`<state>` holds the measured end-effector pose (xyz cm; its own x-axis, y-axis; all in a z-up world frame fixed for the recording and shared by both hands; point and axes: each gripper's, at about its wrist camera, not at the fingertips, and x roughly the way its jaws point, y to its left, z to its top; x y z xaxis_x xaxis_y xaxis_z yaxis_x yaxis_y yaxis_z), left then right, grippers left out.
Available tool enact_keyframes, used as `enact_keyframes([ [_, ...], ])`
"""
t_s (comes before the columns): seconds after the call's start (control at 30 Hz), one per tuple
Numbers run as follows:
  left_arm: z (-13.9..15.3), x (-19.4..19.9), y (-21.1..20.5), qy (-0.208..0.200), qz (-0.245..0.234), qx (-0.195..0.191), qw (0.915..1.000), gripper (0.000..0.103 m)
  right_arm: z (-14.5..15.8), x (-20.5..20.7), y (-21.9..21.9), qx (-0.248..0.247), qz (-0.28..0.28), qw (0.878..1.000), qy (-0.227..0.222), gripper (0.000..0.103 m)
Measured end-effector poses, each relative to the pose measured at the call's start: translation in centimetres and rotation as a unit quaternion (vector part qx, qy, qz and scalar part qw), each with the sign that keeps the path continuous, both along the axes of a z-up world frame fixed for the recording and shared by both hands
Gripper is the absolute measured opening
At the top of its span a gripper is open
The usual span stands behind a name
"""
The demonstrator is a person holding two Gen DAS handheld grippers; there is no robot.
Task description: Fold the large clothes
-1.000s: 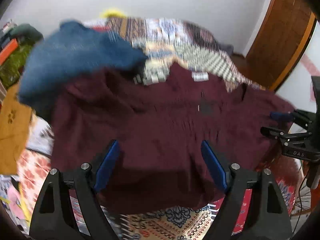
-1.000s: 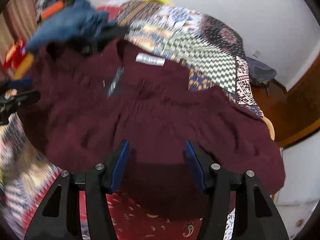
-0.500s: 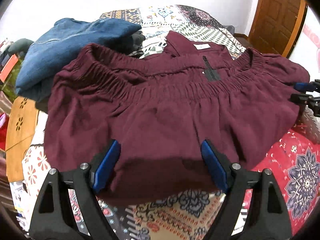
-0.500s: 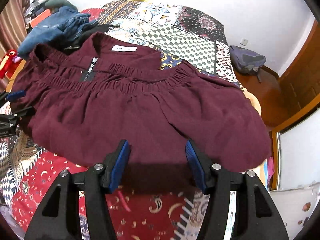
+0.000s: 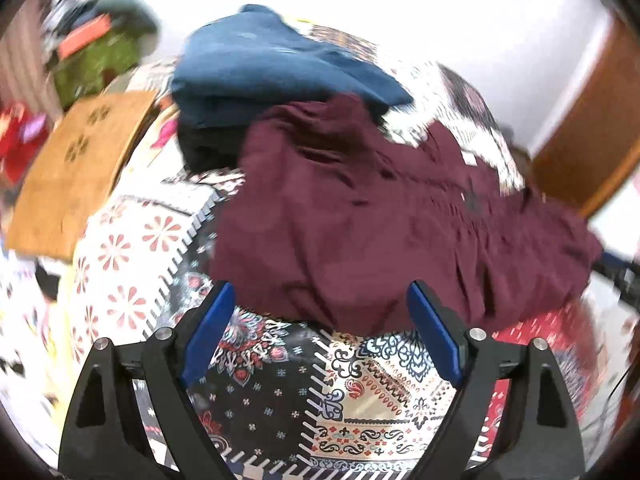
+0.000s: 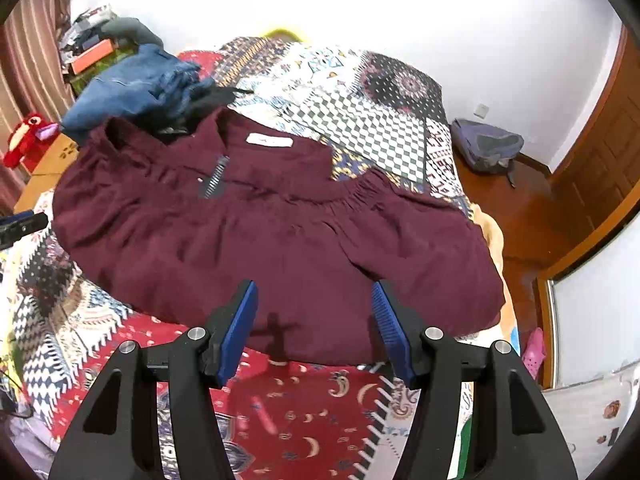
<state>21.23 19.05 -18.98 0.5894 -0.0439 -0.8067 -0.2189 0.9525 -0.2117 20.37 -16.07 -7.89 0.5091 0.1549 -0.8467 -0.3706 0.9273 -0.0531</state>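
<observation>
A large maroon garment [image 6: 260,236] with a gathered elastic band, a zipper and a white label [image 6: 269,141] lies spread across the patterned bedspread [image 6: 304,408]. It also shows in the left wrist view [image 5: 380,220], blurred. My right gripper [image 6: 314,328] is open and empty, just above the garment's near hem. My left gripper [image 5: 320,336] is open and empty, in front of the garment's near left edge over bare bedspread [image 5: 320,400]. The left gripper's tip shows at the left edge of the right wrist view [image 6: 20,224].
A pile of blue denim clothes [image 6: 132,84] lies behind the garment, also in the left wrist view [image 5: 272,64]. An orange-brown cardboard box [image 5: 72,168] stands at the bed's left. A grey backpack [image 6: 486,144] lies on the wooden floor at right. A red plush toy [image 6: 28,136] sits far left.
Both grippers have pulled back from the garment's hem. The left gripper has swung left and back, now over bare bedspread. The garment lies where it was put down.
</observation>
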Motion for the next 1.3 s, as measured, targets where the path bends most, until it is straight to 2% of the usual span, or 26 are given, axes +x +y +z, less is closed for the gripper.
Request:
enact_keyframes([
  [0.1, -1.1, -0.4, 2.0, 0.006, 0.024, -0.087, 0.9959, 0.088, 0.2, -0.3, 0.8, 0.011, 0.006, 1.000, -0.001, 0.056],
  [0.17, -2.7, -0.6, 2.9, 0.014, 0.034, -0.165, 0.9856, 0.088, 0.1, -0.4, 1.4, 0.018, 0.011, 1.000, 0.002, 0.056],
  [0.27, -4.8, -0.7, 3.3, 0.016, 0.045, -0.250, 0.9670, 0.088, -0.1, -0.6, 2.3, 0.022, 0.018, 1.000, 0.007, 0.056],
  [0.37, -6.6, -0.3, 3.4, 0.021, 0.061, -0.294, 0.9535, 0.088, -0.4, -0.8, 2.9, 0.029, 0.024, 0.999, 0.014, 0.056],
  [0.4, -7.2, -0.1, 3.6, 0.023, 0.066, -0.314, 0.9470, 0.088, -0.5, -0.9, 2.9, 0.032, 0.025, 0.999, 0.016, 0.056],
  [0.43, -8.0, 0.3, 3.8, 0.026, 0.076, -0.348, 0.9343, 0.088, -0.7, -0.9, 3.1, 0.035, 0.026, 0.999, 0.020, 0.056],
  [0.5, -9.2, 0.9, 4.3, 0.023, 0.097, -0.392, 0.9145, 0.088, -1.1, -0.8, 3.3, 0.044, 0.025, 0.998, 0.030, 0.056],
  [0.53, -9.5, 1.1, 4.5, 0.023, 0.105, -0.396, 0.9121, 0.088, -1.4, -0.8, 3.3, 0.049, 0.024, 0.998, 0.035, 0.056],
  [0.67, -9.8, 2.7, 5.0, 0.007, 0.143, -0.359, 0.9221, 0.088, -2.0, -0.6, 3.3, 0.066, 0.019, 0.996, 0.051, 0.056],
  [0.8, -9.8, 4.2, 5.2, -0.005, 0.174, -0.350, 0.9205, 0.088, -2.4, -0.2, 3.1, 0.075, 0.009, 0.995, 0.063, 0.056],
  [0.87, -9.3, 4.7, 5.0, -0.007, 0.195, -0.326, 0.9250, 0.087, -2.5, 0.1, 2.9, 0.080, 0.002, 0.994, 0.070, 0.056],
  [0.93, -8.7, 4.7, 4.8, -0.002, 0.227, -0.296, 0.9278, 0.071, -2.6, 0.3, 2.7, 0.087, -0.005, 0.993, 0.079, 0.056],
  [1.0, -8.0, 4.1, 4.6, -0.013, 0.246, -0.281, 0.9277, 0.050, -2.4, 0.5, 2.5, 0.096, -0.007, 0.992, 0.087, 0.056],
  [1.1, -6.4, 2.8, 4.6, -0.038, 0.247, -0.274, 0.9285, 0.029, -2.0, 0.5, 2.5, 0.106, -0.007, 0.990, 0.096, 0.056],
  [1.17, -4.5, 1.9, 4.5, -0.058, 0.236, -0.269, 0.9319, 0.025, -1.5, 0.5, 2.6, 0.109, -0.009, 0.990, 0.094, 0.056],
  [1.3, 0.5, -0.2, 3.6, -0.108, 0.221, -0.231, 0.9414, 0.023, -0.1, 0.6, 3.7, 0.126, -0.003, 0.988, 0.085, 0.056],
])
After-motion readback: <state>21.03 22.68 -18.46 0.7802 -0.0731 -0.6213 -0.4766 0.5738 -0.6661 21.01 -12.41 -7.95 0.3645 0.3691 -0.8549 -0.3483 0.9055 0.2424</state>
